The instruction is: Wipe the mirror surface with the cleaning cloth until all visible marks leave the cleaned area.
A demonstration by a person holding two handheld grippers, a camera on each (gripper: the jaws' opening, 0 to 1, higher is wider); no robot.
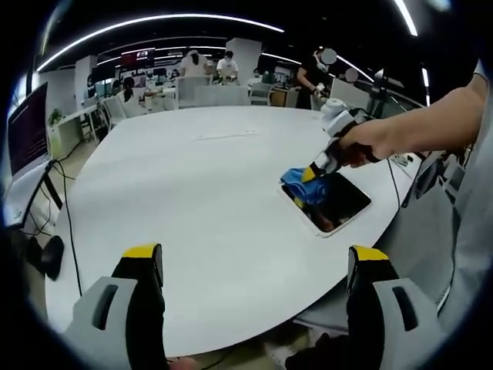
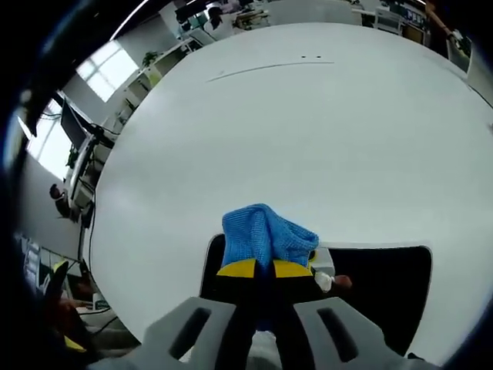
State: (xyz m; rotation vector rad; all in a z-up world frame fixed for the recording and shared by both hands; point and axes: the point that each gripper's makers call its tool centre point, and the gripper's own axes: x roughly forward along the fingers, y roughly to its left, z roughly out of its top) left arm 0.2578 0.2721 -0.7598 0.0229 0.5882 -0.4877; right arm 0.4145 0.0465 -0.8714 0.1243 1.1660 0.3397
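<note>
**Left gripper view / right gripper view: cloth on mirror, right gripper holding it**

Left gripper view: left gripper jaws spread wide, nothing between them, hovering over the near edge of the white table. Mirror lies flat near the table's right edge, dark reflective face up, white frame. Right gripper comes in from the right, held by a person's hand, tip down on the blue cleaning cloth. Cloth sits on the mirror's far-left corner, overlapping the frame. People and desks in the background, well apart from the work area.

Right gripper view: right gripper jaws clamped together on the cleaning cloth, yellow tips pinching its near edge. Cloth bunched, draped over the mirror left end and spilling onto the table. Marks on the mirror: cannot tell, the glass reads dark.
</note>
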